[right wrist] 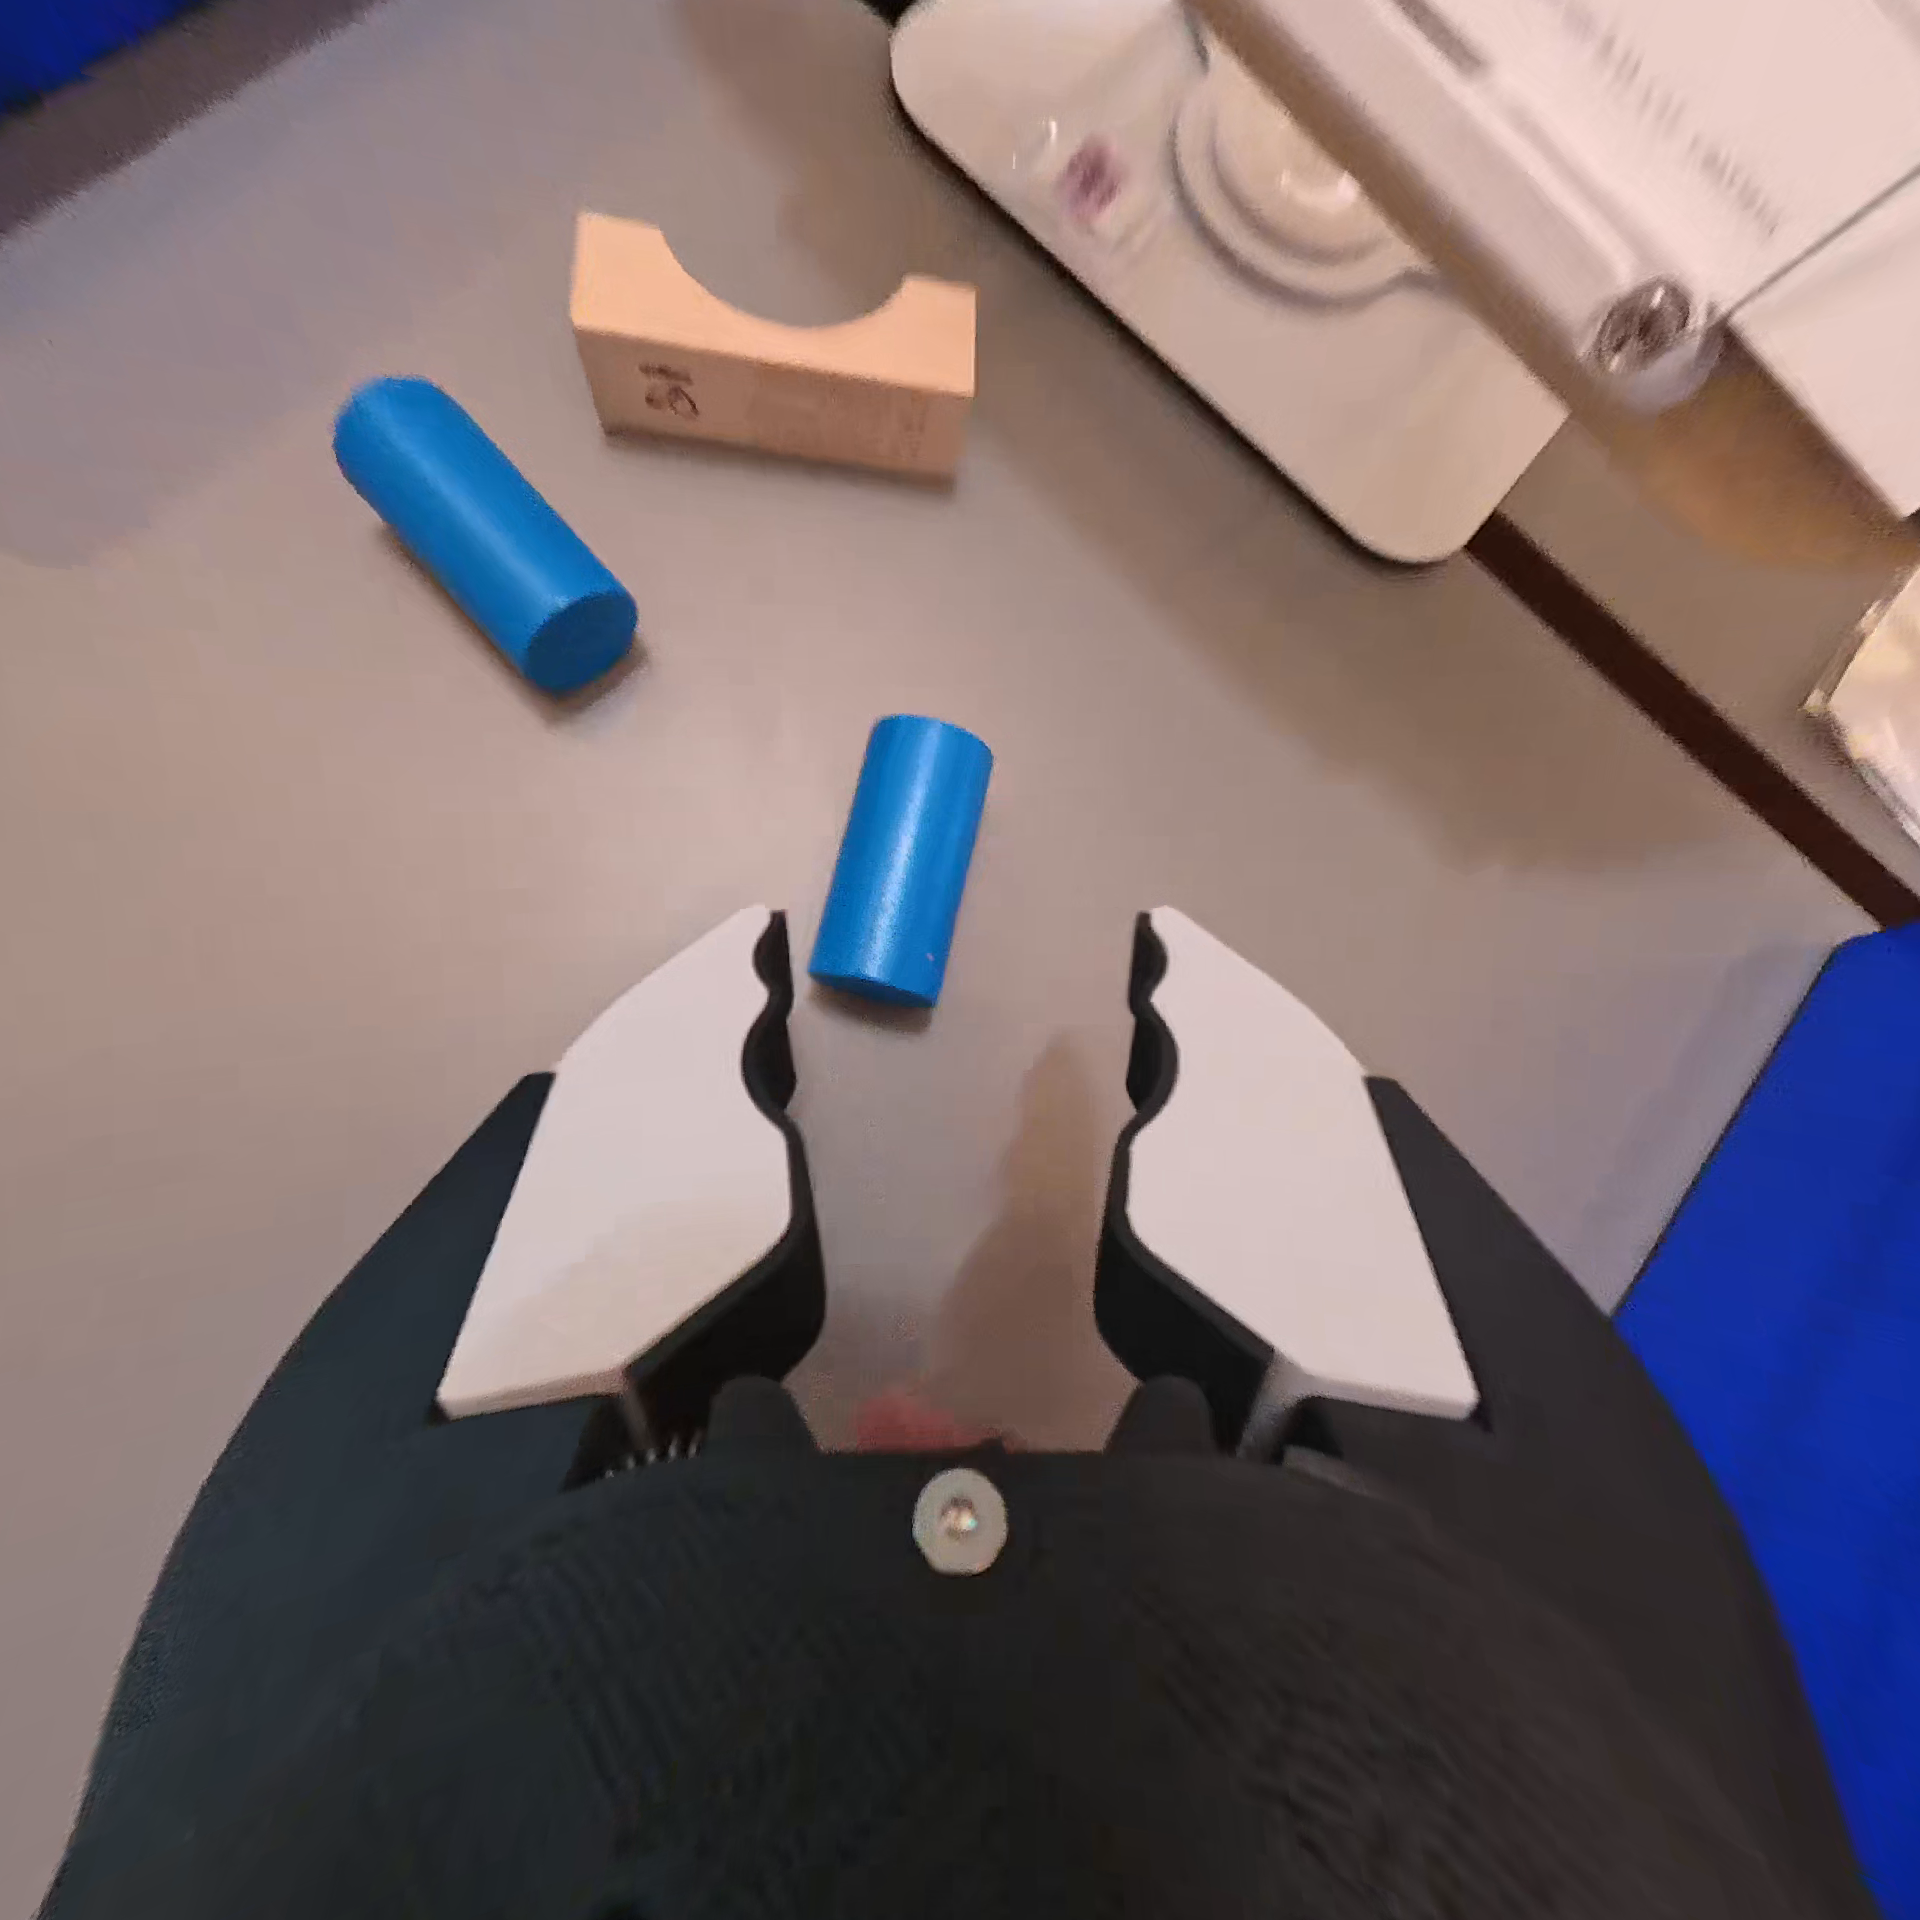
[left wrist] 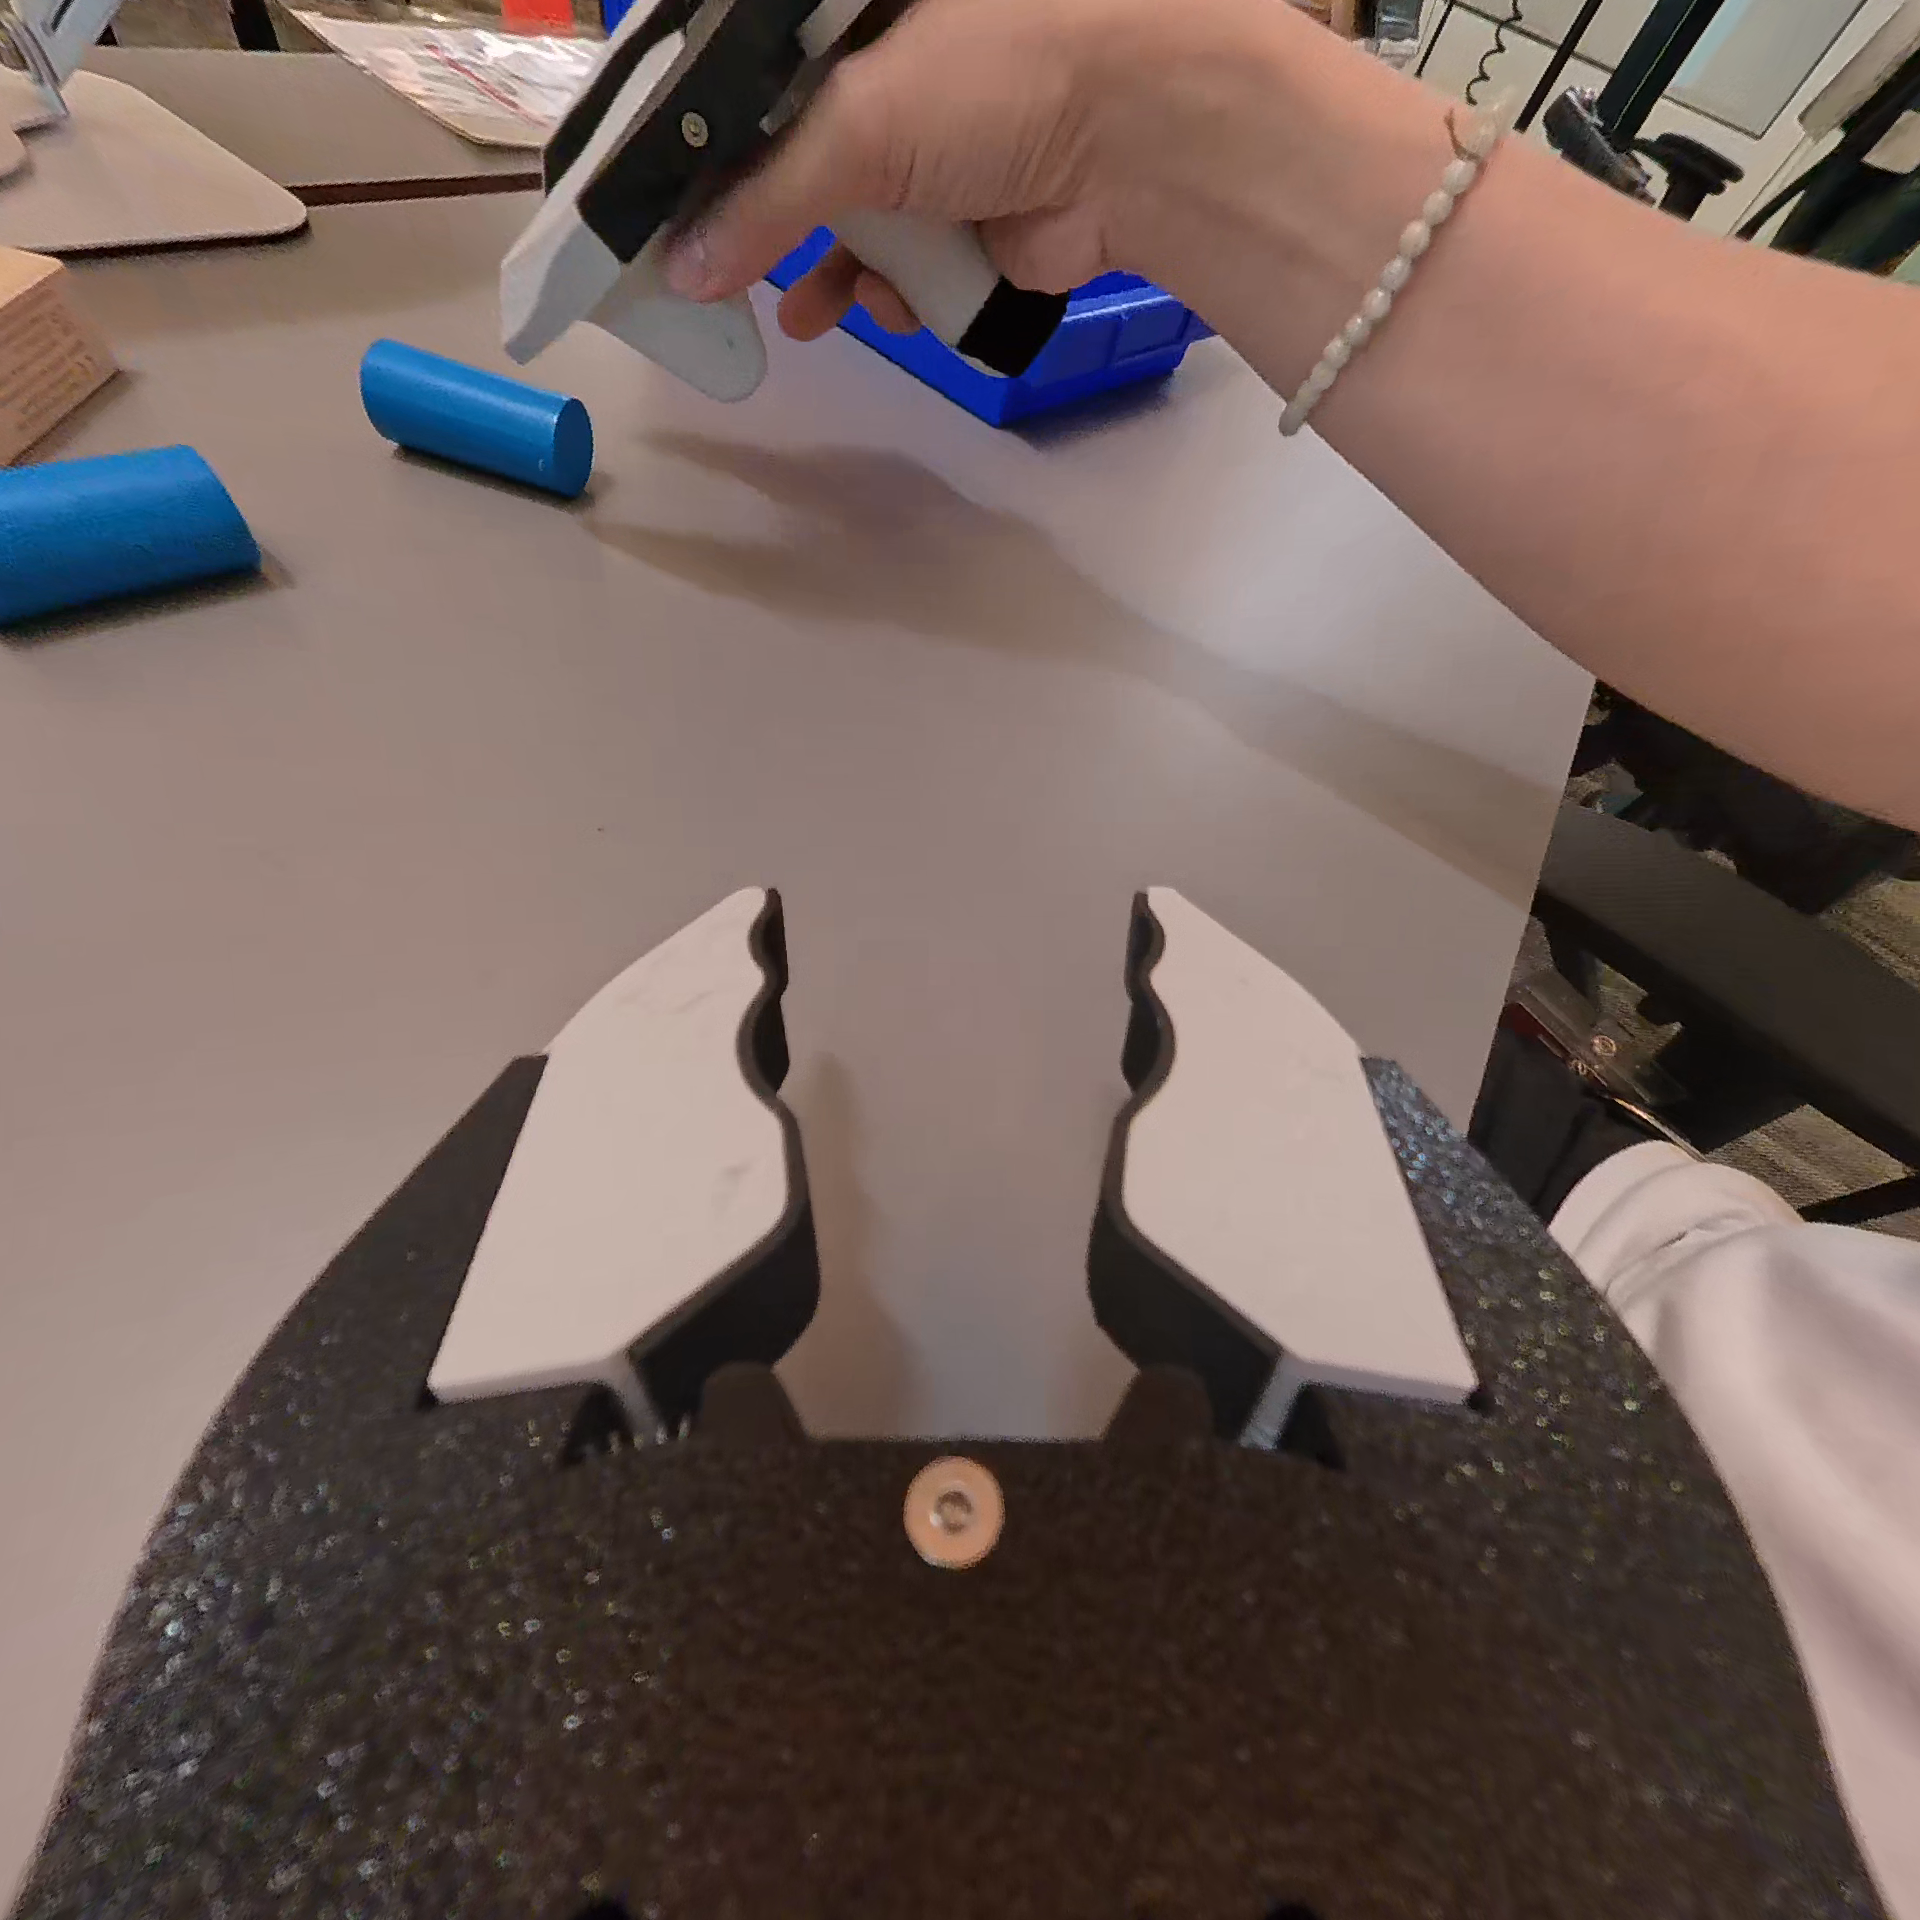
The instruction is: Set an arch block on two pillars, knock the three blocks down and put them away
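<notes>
jaws of right gripper [right wrist: 956,920] and left gripper [left wrist: 956,899] wide, empty; short blue plastic cylinder [right wrist: 902,860] nearest, likely light, rigid, slick.

Bright, soft-shadowed indoor light; wide-angle edges warped, slightly motion-blurred.

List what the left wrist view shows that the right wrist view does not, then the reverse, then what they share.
Only the left wrist view shows the person's hand with a bead bracelet, the open left gripper over bare table, and a blue bin as an open container.

Only the right wrist view shows the whole wooden block with its curved notch, and a white stand base.

Both show the gray table, two blue cylinders lying flat, and the open right gripper, nearest the shorter cylinder.
</notes>
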`<state>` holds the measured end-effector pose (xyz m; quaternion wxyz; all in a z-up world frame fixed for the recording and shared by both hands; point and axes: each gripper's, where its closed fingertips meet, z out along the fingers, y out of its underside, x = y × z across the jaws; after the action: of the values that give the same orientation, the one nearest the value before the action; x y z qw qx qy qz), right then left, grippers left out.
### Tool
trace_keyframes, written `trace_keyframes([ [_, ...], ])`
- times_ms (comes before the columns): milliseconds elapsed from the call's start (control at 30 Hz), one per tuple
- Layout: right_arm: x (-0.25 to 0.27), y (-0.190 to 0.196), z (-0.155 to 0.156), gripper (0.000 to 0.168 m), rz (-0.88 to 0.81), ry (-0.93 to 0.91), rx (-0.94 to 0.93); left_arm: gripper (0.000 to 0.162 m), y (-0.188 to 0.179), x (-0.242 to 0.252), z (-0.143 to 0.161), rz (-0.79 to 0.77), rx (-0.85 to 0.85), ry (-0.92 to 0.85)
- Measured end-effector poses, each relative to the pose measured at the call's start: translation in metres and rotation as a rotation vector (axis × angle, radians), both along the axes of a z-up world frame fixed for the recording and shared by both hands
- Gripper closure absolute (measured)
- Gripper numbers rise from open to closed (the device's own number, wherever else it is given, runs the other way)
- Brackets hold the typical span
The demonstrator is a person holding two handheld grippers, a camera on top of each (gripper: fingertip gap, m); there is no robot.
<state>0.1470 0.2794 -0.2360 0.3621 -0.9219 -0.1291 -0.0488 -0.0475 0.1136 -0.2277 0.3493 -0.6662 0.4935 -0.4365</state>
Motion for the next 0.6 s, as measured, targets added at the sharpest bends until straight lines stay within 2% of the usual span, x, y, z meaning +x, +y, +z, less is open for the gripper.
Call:
trace_keyframes([
  [233,-0.004,0.002,-0.031,0.076,0.019,0.104,-0.180,0.100,-0.002,0.001,-0.009,-0.006,0.002,0.033],
  [333,-0.004,0.006,-0.043,0.070,0.029,0.072,-0.229,0.100,-0.002,0.002,-0.009,-0.013,-0.001,0.039],
  [433,-0.007,0.012,-0.047,0.072,0.041,0.064,-0.240,0.100,0.000,0.000,-0.010,-0.010,0.008,0.051],
  [600,-0.007,0.017,-0.049,0.085,0.034,0.057,-0.260,0.099,0.001,-0.003,-0.008,-0.006,-0.011,0.037],
])
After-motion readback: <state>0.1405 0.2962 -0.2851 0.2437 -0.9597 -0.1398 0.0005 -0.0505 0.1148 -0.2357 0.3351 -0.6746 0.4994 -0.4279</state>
